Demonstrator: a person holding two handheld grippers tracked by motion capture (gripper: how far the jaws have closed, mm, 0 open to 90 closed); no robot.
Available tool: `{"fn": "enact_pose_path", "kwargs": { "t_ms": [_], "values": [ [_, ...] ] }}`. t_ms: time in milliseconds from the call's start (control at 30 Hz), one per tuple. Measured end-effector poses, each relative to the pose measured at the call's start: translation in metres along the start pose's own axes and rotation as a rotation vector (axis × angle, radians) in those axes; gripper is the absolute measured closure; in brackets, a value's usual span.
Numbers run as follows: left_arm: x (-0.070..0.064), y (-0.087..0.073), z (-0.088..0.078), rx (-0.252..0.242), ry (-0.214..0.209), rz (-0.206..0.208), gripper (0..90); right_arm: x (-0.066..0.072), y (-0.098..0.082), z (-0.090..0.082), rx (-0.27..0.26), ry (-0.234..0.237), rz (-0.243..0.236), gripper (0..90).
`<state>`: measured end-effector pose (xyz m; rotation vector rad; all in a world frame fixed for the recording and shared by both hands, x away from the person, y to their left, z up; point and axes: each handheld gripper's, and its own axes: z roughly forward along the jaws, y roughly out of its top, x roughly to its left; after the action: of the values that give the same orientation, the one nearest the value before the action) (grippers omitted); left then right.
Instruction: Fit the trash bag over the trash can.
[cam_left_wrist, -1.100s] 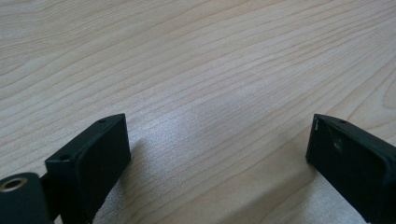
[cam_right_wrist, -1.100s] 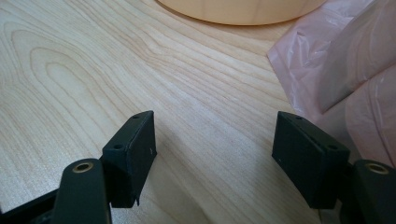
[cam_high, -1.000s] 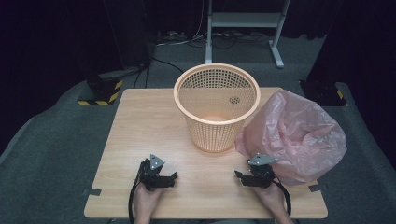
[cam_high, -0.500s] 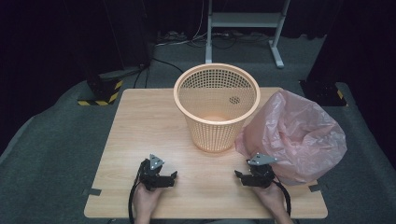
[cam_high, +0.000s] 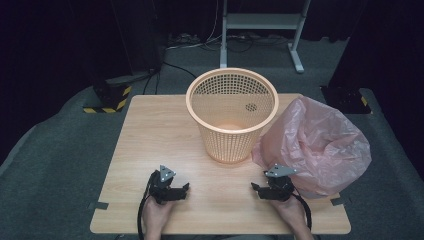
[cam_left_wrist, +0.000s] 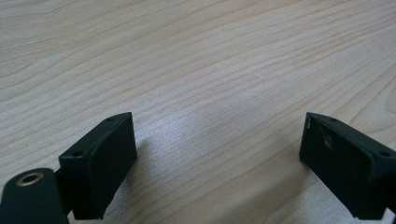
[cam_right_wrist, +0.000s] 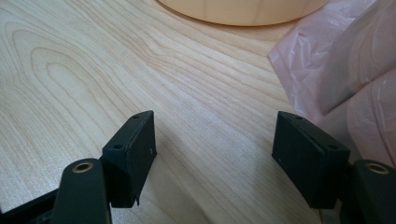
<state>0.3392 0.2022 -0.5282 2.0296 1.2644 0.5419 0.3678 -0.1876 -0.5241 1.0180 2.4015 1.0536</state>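
The worktop (cam_high: 150, 145) carried a pink bag (cam_high: 320, 145) heaped at its right edge, touching the orange basket (cam_high: 232, 117) that stood mid-table toward the far edge. The right gripper (cam_high: 272, 192) rested just beside the bag, far nearer than the left gripper (cam_high: 172, 190); both sat near the front edge, jaws wide apart and empty. The bag's mouth was hard to make out among the folds.

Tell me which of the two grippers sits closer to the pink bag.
The right gripper: it rests right beside the pink bag, while the left gripper lies across the table from it.
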Motion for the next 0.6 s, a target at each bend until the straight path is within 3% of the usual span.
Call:
{"fn": "enact_pose_path", "kwargs": {
  "t_ms": [467,600],
  "values": [
    [-0.0001,-0.0001,0.0000,-0.003,0.001,-0.006,12.1,0.0006,-0.0001,-0.0030,0.023,0.006,-0.004,29.8],
    [-0.0001,-0.0001,-0.0001,-0.004,0.001,-0.007,12.1,0.0015,-0.0009,-0.0050,0.006,0.020,-0.002,31.4]
  ]
}}
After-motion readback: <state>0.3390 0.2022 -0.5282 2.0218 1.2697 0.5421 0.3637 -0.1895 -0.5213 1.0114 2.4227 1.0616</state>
